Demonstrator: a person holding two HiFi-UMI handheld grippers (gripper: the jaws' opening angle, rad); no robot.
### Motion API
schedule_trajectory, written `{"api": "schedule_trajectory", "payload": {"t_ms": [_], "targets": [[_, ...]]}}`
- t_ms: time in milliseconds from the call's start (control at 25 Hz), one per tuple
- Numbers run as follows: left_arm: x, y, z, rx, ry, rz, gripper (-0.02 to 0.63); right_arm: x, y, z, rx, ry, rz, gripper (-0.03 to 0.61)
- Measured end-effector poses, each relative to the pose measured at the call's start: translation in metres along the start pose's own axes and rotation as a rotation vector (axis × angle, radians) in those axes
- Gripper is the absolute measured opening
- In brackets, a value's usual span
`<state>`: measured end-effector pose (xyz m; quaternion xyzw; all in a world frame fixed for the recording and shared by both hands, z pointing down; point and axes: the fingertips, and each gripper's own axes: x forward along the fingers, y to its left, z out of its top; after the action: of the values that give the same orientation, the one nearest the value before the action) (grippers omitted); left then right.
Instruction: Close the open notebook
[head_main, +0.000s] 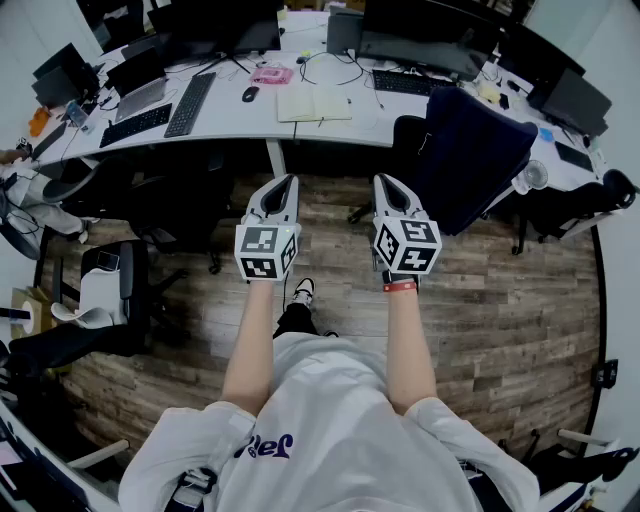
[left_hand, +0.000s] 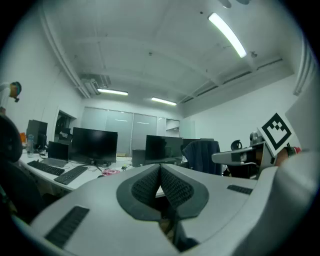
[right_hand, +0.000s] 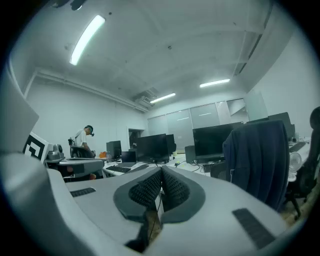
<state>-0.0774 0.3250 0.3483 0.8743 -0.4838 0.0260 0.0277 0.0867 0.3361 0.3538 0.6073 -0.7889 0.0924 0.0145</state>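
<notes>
The open notebook (head_main: 314, 104) lies flat on the white desk (head_main: 230, 125), its cream pages facing up, past both grippers. My left gripper (head_main: 286, 181) and right gripper (head_main: 384, 181) are held side by side over the wooden floor, short of the desk edge and pointing at it. Both are shut with nothing between the pads. In the left gripper view the left gripper (left_hand: 160, 172) has its dark ribbed pads pressed together. The right gripper view shows the right gripper (right_hand: 161, 175) closed the same way. The notebook is below and beyond both tips, touched by neither.
An office chair draped with a dark jacket (head_main: 470, 150) stands just right of the right gripper. Keyboards (head_main: 190, 102), a mouse (head_main: 250, 93), a pink item (head_main: 271, 75) and monitors (head_main: 420, 40) crowd the desk. Another black chair (head_main: 110, 290) is at the left. A person (right_hand: 82, 137) stands far off.
</notes>
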Motion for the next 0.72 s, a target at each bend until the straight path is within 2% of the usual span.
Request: {"api": "schedule_trajectory", "payload": {"t_ms": [160,360,560,720], "targets": [[-0.002,0.002,-0.007,-0.007,-0.004,0.052,0.018,-0.006,-0.002,-0.005,0.001,0.003,0.000,0.012],[0.003,0.002,-0.009,-0.006,0.007,0.060,0.018,-0.003,-0.006,-0.006,-0.007,0.004,0.000,0.012],[0.025,0.011,-0.019,0.013,0.031,0.064,0.018,0.025,-0.013,-0.016,0.013,0.016,-0.003,0.012],[0.055,0.031,-0.021,-0.011,0.017,0.053,0.018,0.060,-0.020,-0.014,0.033,0.000,-0.004,0.014]]}}
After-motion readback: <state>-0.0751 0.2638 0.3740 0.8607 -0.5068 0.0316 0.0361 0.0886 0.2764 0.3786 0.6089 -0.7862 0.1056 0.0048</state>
